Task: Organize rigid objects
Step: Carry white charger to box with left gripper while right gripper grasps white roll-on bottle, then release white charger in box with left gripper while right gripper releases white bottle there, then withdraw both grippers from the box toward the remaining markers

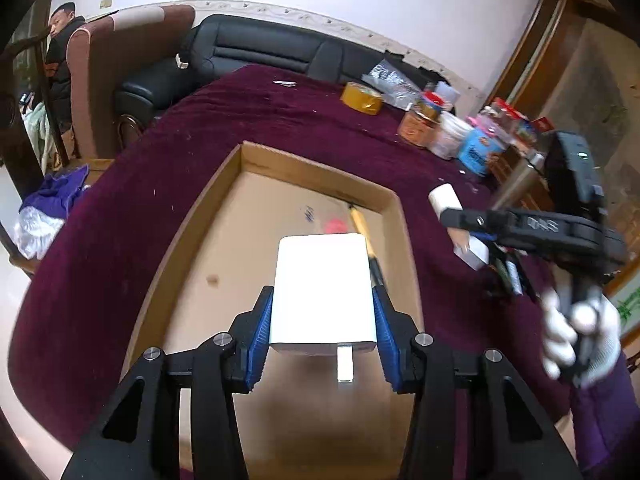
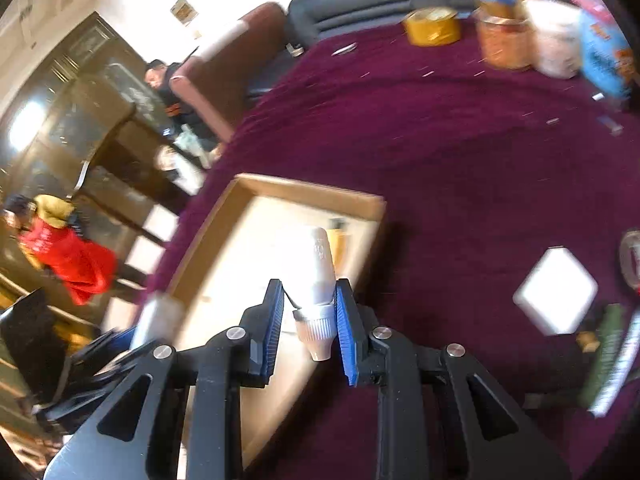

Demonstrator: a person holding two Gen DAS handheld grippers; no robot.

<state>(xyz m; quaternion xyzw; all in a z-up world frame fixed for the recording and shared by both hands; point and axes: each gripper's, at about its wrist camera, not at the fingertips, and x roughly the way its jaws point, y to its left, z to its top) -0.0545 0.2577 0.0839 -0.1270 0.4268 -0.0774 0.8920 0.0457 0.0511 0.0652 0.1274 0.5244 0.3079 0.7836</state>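
Observation:
My left gripper (image 1: 323, 320) is shut on a white charger block (image 1: 323, 292), plug prongs toward the camera, held over the open cardboard box (image 1: 224, 208). A yellow-handled tool (image 1: 362, 228) lies in the box by its right wall. My right gripper (image 2: 310, 322) is shut on a white tube with a ribbed cap (image 2: 320, 280), held over the box's right wall (image 2: 320, 196). In the left wrist view the right gripper (image 1: 460, 216) is to the right of the box with the white tube (image 1: 444, 198) in it.
The maroon tablecloth (image 1: 280, 120) covers the table. A tape roll (image 1: 361, 98), jars and a blue packet (image 1: 478, 152) stand at the far right. A white square box (image 2: 556, 290) and dark items lie right of the cardboard box. A black sofa (image 1: 260, 52) is behind.

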